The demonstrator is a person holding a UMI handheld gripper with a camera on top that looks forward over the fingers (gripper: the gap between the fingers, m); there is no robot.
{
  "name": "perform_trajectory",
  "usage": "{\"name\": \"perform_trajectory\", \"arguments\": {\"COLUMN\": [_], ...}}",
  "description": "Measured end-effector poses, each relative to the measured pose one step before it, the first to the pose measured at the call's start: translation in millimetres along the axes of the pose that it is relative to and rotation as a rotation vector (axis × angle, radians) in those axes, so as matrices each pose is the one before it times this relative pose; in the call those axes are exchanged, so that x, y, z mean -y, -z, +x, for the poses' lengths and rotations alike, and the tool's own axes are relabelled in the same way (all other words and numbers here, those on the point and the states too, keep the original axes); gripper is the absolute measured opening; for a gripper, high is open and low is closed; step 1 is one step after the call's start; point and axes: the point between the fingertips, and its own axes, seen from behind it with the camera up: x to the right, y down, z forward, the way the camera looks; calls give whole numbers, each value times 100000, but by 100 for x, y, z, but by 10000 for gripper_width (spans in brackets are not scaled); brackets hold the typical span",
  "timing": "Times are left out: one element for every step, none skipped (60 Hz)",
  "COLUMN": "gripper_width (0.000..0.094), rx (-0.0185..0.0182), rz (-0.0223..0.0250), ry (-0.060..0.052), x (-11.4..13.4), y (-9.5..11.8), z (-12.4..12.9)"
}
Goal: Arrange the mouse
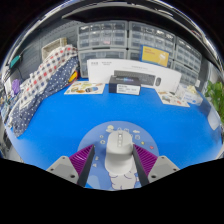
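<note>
A white mouse (119,143) lies on a round pale-blue mouse mat with a cloud print (99,134), on the blue tabletop (55,125). My gripper (114,150) is low over the mat with a finger on each side of the mouse. The right purple pad (146,160) is close against the mouse's side. A narrow gap shows between the mouse and the left pad (83,160). The mouse rests on the mat between the open fingers, and its rear end is hidden below them.
Beyond the mat, white boxes (128,73) and a black-and-white carton (127,89) stand at the table's far edge, with leaflets (85,88) beside them. A checkered cloth (42,78) lies at the left, a green plant (215,97) at the right. Drawer racks (110,36) line the back.
</note>
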Motion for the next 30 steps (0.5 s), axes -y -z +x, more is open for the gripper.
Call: {"name": "perform_trajectory", "arguments": {"gripper_width": [764,763,766,767,768,766,769,770,773,774,775,780,792,802,812,819,819,818,818,819,819,820,819,817,818,818,817,816,817,816], "rx": [-65,-79,24,21,79,-25,-123,-229,-540,-339,-175,-198,-237,-345,-248,-166,-131,-60,-167,-172,25,-29,75,-50,-104,-174,-170,-141,-128,-534], "rz": [448,654,700,768,868,1034,1059,925,750,753,944,691,648,764,1019,1174,1212,1174,910,1372,1127,1047,1064,703,475,415,481,517,548,579], "ry": [227,116,171,175,116,50,6,-55,-141,-2,112,-68,-279,-401,-426,-423,-520,-663,-851,-843,-628,-639,-610,-626,-647,-623,-507,-377,-223,-167], "x": [270,303,343,367,426,480,472,469,508,434,410,434,426,434,472,519,507,506,526,413,486,458,379,322,274,259,228,236,226,101], "y": [443,388,443,475,505,523,534,566,684,595,594,649,660,674,669,694,728,744,765,579,828,773,686,706,690,663,639,592,591,500], "z": [-97,-115,-149,-154,-129,-126,-94,-40,-90,-14,13,-43,-46,-10,-53,-45,-53,-44,-88,-128,27,35,49,38,23,27,46,36,41,-144]}}
